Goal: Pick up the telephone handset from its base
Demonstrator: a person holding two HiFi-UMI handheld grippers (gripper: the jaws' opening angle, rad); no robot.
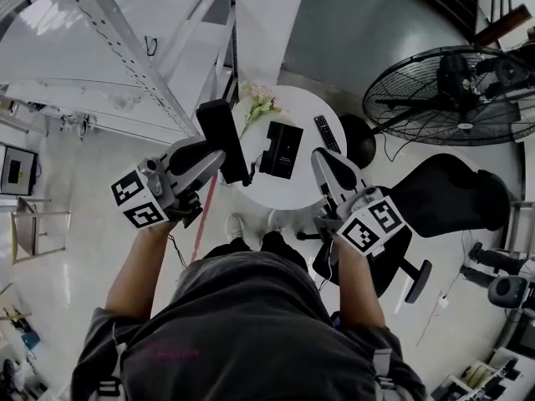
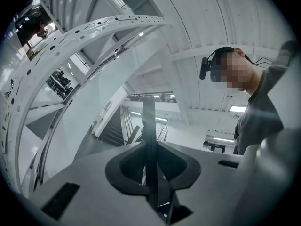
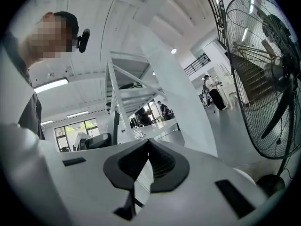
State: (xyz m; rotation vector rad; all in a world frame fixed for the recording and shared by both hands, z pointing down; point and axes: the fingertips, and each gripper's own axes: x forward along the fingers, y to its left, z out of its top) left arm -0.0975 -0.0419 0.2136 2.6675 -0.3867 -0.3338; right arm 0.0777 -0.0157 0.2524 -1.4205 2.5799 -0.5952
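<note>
In the head view my left gripper (image 1: 222, 154) is shut on the black telephone handset (image 1: 219, 122), which is lifted off and stands up and to the left of its black base (image 1: 281, 149) on the round white table (image 1: 294, 105). In the left gripper view the handset (image 2: 149, 126) shows edge-on as a thin dark bar clamped between the jaws of the left gripper (image 2: 149, 144). My right gripper (image 1: 321, 156) hovers over the table's right edge. In the right gripper view the right gripper (image 3: 148, 141) has its tips together with nothing between them.
Pink flowers (image 1: 260, 102) and a black remote (image 1: 326, 133) lie on the table. A large floor fan (image 1: 456, 90) and a black office chair (image 1: 443, 199) stand to the right. White metal framing (image 1: 125, 48) rises at the left. The person's feet (image 1: 236, 226) are at the table's near edge.
</note>
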